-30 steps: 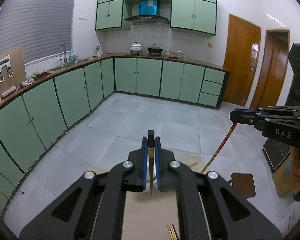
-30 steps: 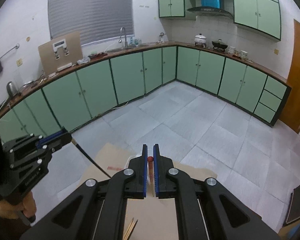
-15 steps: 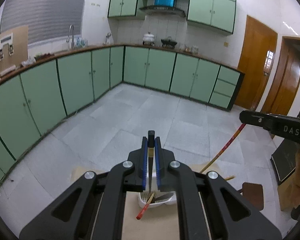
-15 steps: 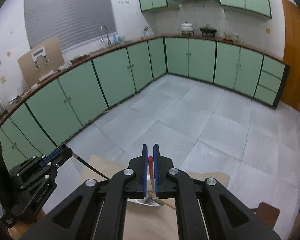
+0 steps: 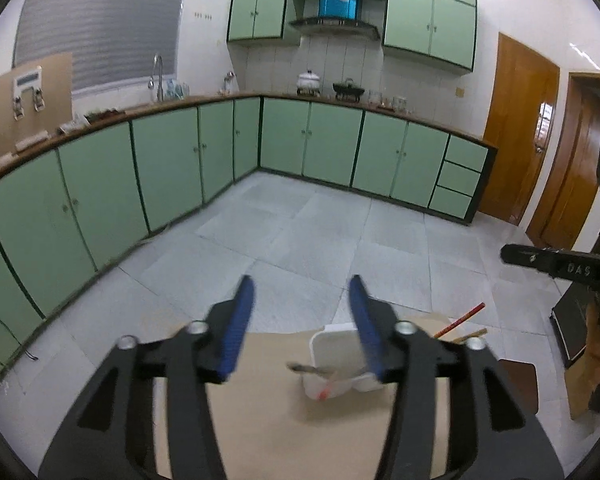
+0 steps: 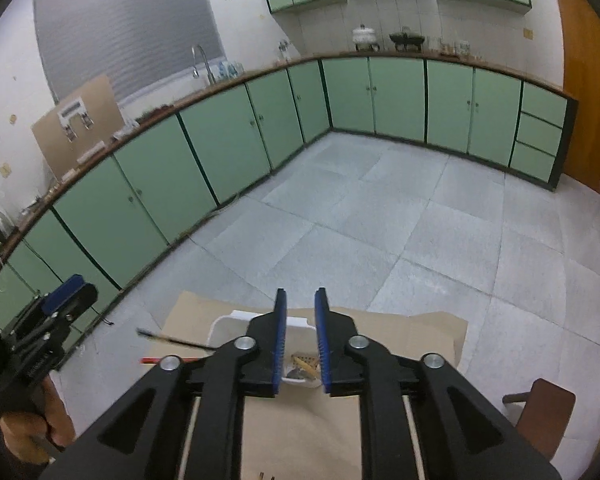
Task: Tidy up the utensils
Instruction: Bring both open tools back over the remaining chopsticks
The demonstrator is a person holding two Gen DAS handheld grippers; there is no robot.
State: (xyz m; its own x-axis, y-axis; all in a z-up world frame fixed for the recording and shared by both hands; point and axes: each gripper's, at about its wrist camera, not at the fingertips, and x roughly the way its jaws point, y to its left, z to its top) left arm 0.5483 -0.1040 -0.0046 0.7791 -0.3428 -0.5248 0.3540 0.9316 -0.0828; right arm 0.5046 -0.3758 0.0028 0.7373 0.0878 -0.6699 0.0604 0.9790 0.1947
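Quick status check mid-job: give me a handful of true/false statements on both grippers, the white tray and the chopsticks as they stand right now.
1. The left gripper is open with nothing between its fingers. True.
2. The right gripper is clamped on a red chopstick. False: its jaws stand apart and hold nothing.
3. The white tray sits on the cardboard sheet. True.
4. The white tray is empty. False: utensils lie in it, some sticking out over its rim.
5. The red chopstick pokes out past the tray's edge. True.
6. The tray stands on the kitchen counter. False: it is on the cardboard, well away from the counter.
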